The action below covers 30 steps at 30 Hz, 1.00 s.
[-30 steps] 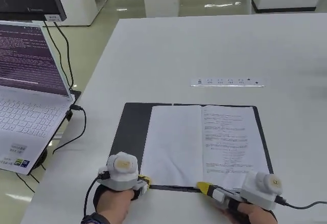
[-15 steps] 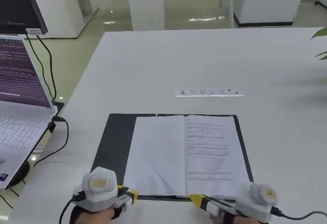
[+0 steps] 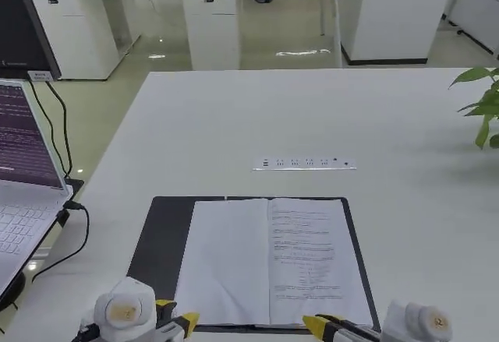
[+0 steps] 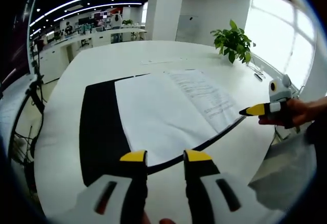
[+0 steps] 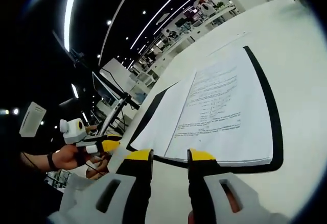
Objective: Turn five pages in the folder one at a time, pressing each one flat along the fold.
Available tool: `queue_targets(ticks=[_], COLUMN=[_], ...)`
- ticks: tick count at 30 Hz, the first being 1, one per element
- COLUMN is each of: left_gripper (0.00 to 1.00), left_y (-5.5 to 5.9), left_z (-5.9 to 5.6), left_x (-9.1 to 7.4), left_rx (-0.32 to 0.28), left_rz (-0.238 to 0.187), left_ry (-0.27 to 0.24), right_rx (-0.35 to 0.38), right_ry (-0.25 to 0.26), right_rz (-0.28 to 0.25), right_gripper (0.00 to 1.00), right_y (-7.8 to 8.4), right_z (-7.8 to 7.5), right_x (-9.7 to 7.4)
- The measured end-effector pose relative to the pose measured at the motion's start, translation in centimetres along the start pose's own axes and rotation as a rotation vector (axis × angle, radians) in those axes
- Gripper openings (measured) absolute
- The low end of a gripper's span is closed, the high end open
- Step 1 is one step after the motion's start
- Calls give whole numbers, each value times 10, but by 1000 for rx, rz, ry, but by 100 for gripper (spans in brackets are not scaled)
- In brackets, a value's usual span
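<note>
Two grippers sit along the bottom of the head view. Laptop (image 3: pixel 19 194) at far left; left gripper (image 3: pixel 178 315), jaws parted and empty, at the near edge of the open folder (image 3: pixel 160 241) lying lower centre; right gripper (image 3: pixel 320 325), likewise released, lower right at that same edge. Bare table (image 3: pixel 234 116) spreads above; plant (image 3: pixel 483 108) at right edge.
</note>
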State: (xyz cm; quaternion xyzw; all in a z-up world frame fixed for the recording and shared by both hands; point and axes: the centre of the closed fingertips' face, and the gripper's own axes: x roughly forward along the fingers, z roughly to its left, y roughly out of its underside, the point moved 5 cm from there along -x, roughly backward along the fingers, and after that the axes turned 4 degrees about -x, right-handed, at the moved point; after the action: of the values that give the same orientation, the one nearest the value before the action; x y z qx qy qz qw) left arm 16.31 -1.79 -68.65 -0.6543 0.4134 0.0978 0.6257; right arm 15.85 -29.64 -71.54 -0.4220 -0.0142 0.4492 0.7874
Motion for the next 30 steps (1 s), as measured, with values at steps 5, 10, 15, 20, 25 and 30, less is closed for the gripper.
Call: queue_targets(ticks=[5,10,15,20,25,30], left_gripper=[32,35,40,44,47,51], left_y=[-1,-4,-10,-17,-20,-22], left_z=[2,3,-4,-9,-8,-2], left_x=[-6,-14,-22,-30,-40,-52], left_rx=[6,7,-9,-4,17,23], left_rz=[1,-19,-39,-63,-71,-86], left_ry=[24,26,46,48,40,22], right_rx=[-13,-98,-138,-173,-208,-254], right_ry=[31,52,58,80,93,111], right_rz=[-32,-23,-21,-39,-50,-43], right_gripper=[29,36,40,43,46,51], right_y=[-5,-8,-12,-22,-29,-34], right_z=[-5,-1,-1,3,6,8], right_x=[-15,-32,-44,-55,-64,-74])
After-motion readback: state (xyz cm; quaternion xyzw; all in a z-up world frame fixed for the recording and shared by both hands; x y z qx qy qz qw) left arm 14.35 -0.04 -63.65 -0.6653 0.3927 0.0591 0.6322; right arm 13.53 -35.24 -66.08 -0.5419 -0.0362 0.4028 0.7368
